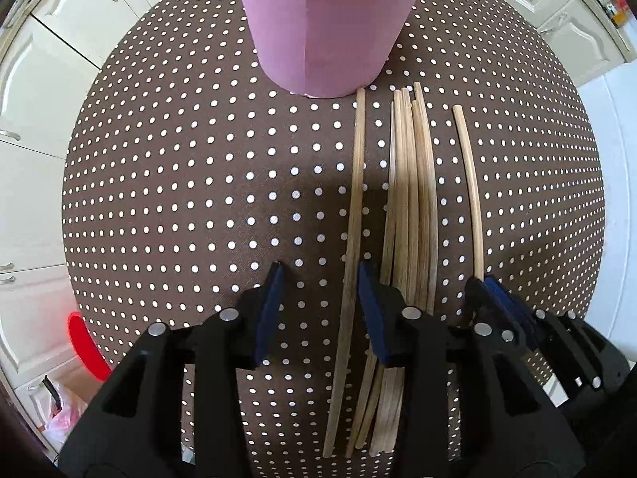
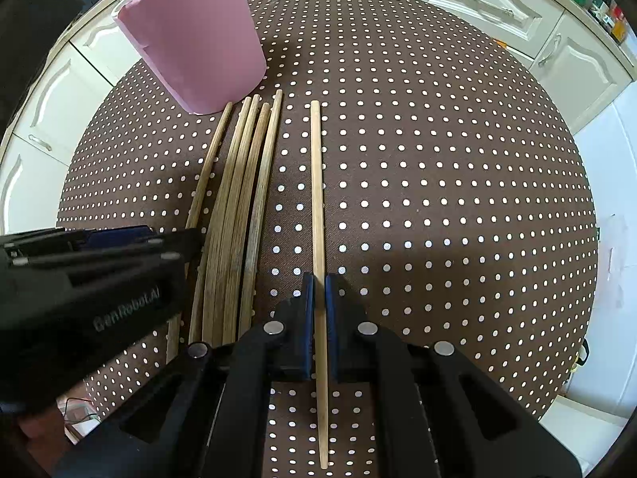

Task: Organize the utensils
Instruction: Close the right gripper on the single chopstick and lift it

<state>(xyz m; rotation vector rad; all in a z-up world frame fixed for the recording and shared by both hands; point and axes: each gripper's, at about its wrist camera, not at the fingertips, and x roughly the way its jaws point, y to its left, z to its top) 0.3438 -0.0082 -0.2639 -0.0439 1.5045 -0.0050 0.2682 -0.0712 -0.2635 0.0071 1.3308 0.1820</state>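
Right gripper (image 2: 319,285) fingers closed on lone chopstick (image 2: 317,183) lying on tabletop (image 2: 438,159), long axis along fingers. Left gripper (image 1: 320,275) fingers wide apart, straddling leftmost chopstick (image 1: 357,183). Pink holder (image 2: 191,32) ahead, left.

Pale wooden chopsticks (image 2: 239,207) flat, roughly parallel, near upright pink holder (image 2: 195,36).

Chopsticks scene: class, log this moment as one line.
left tool: open, straddling single chopstick | right tool: shut on lone chopstick | bundle on table | pink cup upright
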